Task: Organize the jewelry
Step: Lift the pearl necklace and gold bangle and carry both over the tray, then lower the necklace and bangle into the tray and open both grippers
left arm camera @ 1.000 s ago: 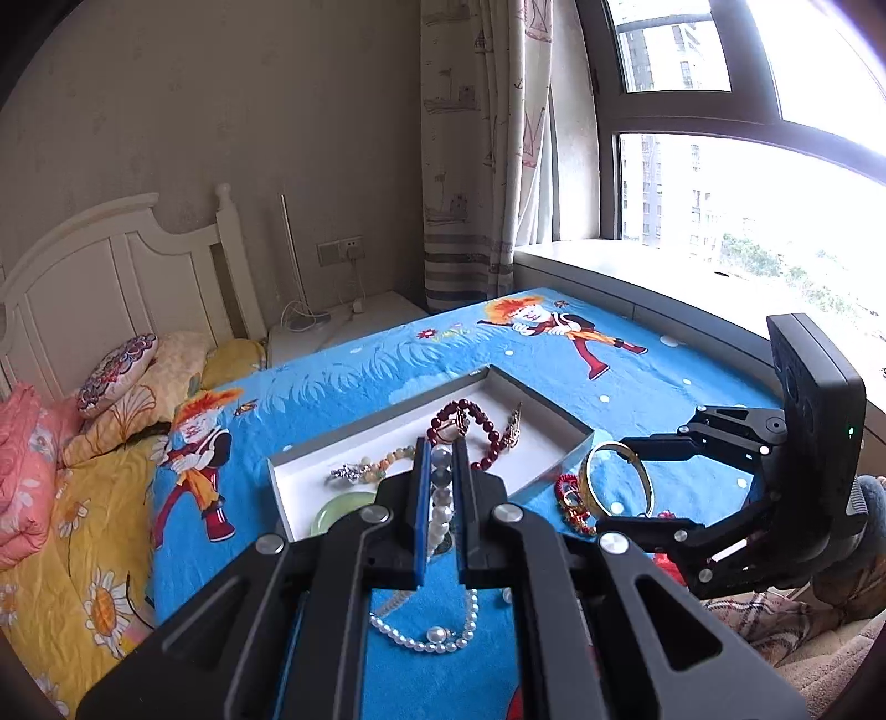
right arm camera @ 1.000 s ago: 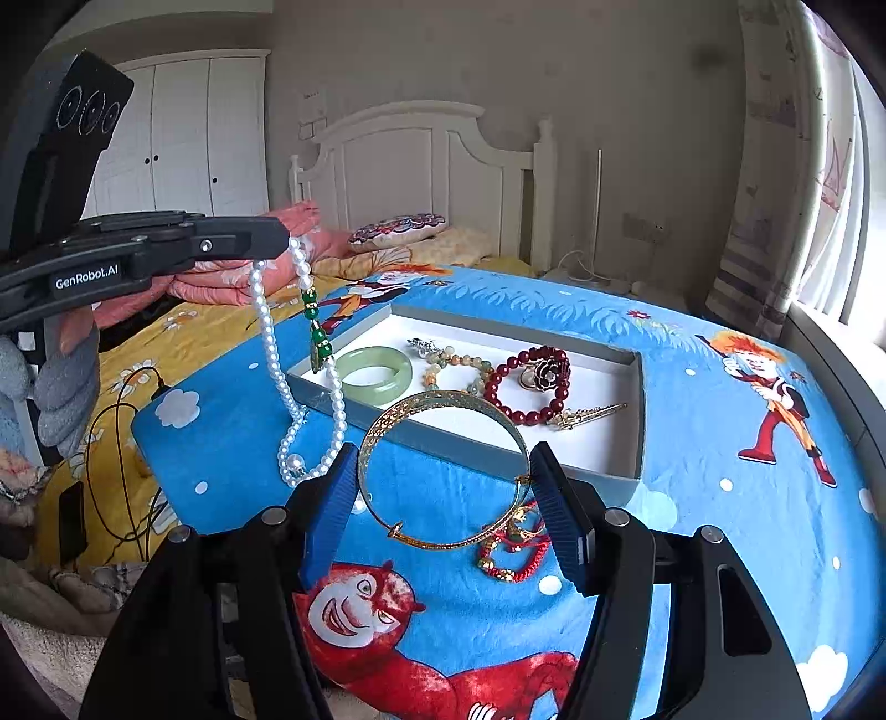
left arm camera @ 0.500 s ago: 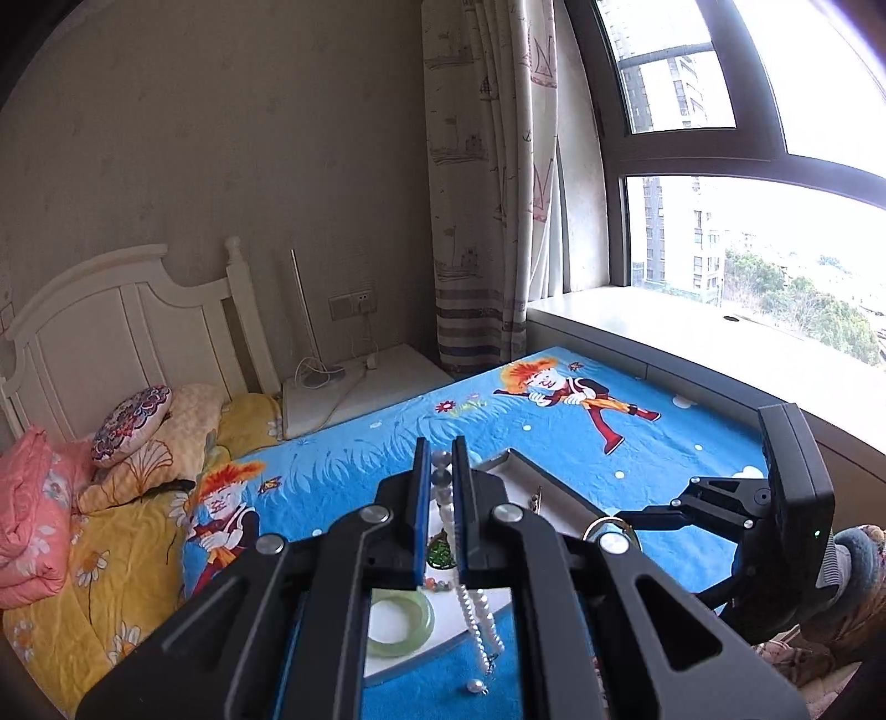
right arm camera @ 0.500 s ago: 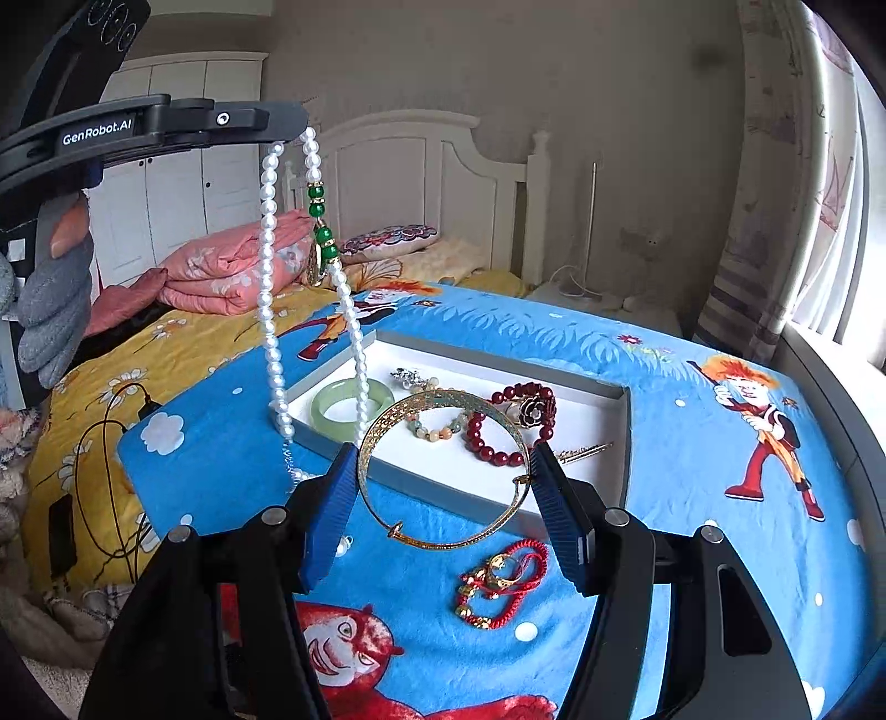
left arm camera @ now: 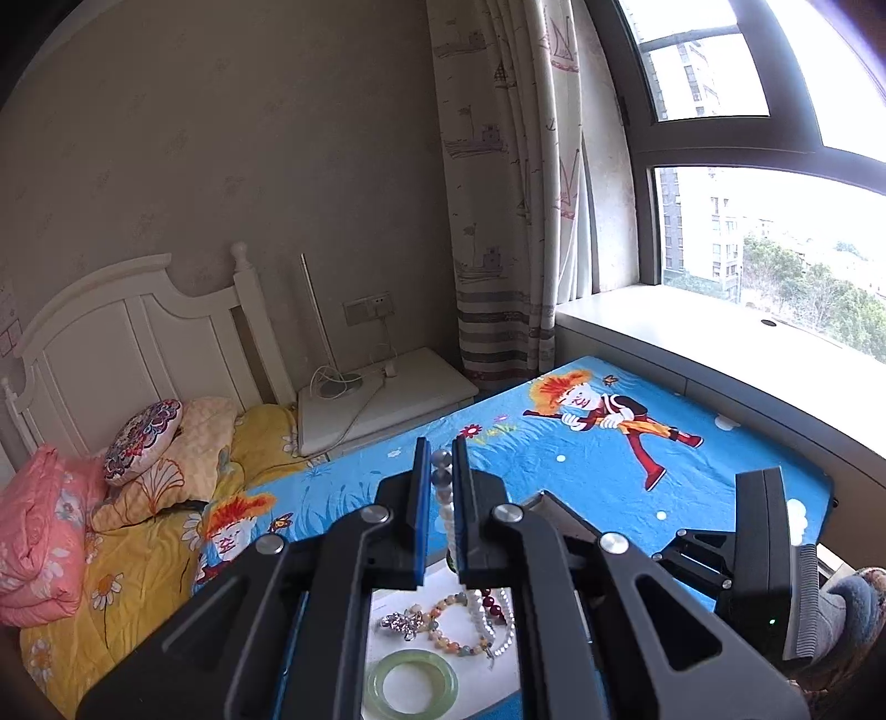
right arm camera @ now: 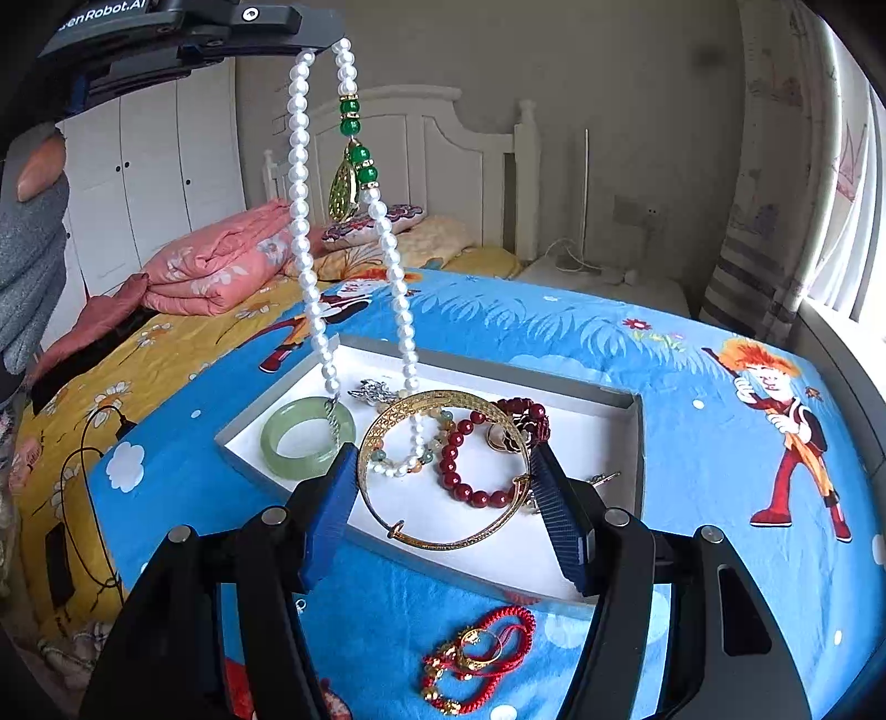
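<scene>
Right wrist view: my right fingers [right arm camera: 443,493] stood half wide, clamped across the gold bangle [right arm camera: 440,471], which hung over the near half of the white tray [right arm camera: 609,437]. My left fingers [right arm camera: 326,47], up and to the left, were pinched nearly shut on the pearl necklace [right arm camera: 302,221], its loop dangling with the lower end pooled in the tray just ahead of my right fingers, next to the jade bangle [right arm camera: 307,437].

Risks, as I judged them: the bangle was held only at two thin edge points, so a twist could pop it out. The pearl strand hung through or right behind the bangle, I couldn't tell which, so lowering either one could snag them. Its pendant [right arm camera: 344,191] swung free and could catch the red bead bracelet [right arm camera: 476,459] or the multicolour bead bracelet [left arm camera: 459,626].

Room: tray walls were low; open white floor lay right of my right fingers. The red cord bracelet [right arm camera: 476,659] lay on the blue bedsheet [right arm camera: 692,387] below my right fingers, outside the tray. The bed edge was close on my side.
</scene>
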